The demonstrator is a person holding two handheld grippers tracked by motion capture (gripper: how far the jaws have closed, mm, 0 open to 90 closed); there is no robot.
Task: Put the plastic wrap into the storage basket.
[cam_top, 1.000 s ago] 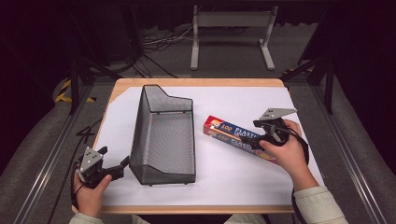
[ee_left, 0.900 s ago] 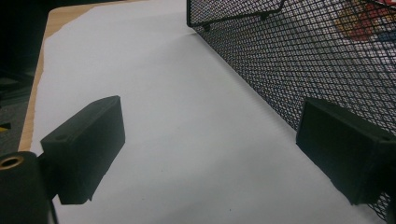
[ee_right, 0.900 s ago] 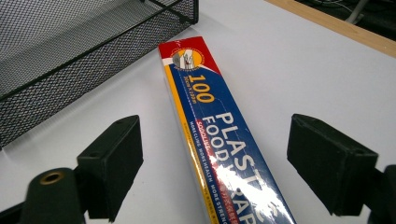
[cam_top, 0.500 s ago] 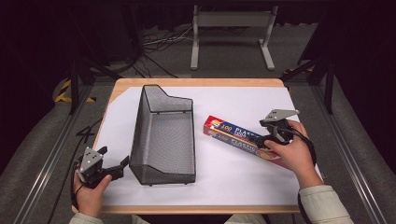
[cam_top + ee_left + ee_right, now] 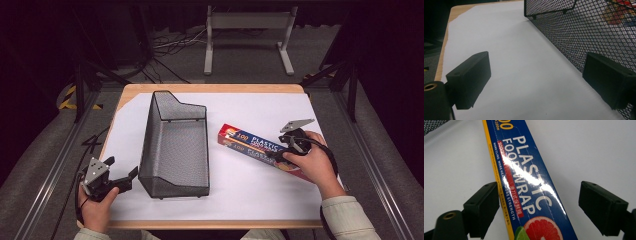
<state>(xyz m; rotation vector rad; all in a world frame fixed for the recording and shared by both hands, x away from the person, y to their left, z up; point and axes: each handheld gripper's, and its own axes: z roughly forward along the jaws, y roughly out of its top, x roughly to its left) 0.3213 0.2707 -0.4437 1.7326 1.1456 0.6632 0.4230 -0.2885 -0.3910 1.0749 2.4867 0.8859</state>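
Right gripper (image 5: 286, 151) spread open over plastic wrap box (image 5: 255, 146), not clamped.
Box lies near surface (image 5: 250, 195) right edge, beside mesh basket (image 5: 175, 145); left gripper (image 5: 122, 177) released at front-left corner.

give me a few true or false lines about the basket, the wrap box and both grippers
1. The mesh basket is empty. True.
2. The plastic wrap box lies inside the basket. False: it lies on the white paper to the basket's right.
3. The right gripper is open, jaws either side of the box. True.
4. The left gripper is clamped on the basket wall. False: it is open beside the basket.
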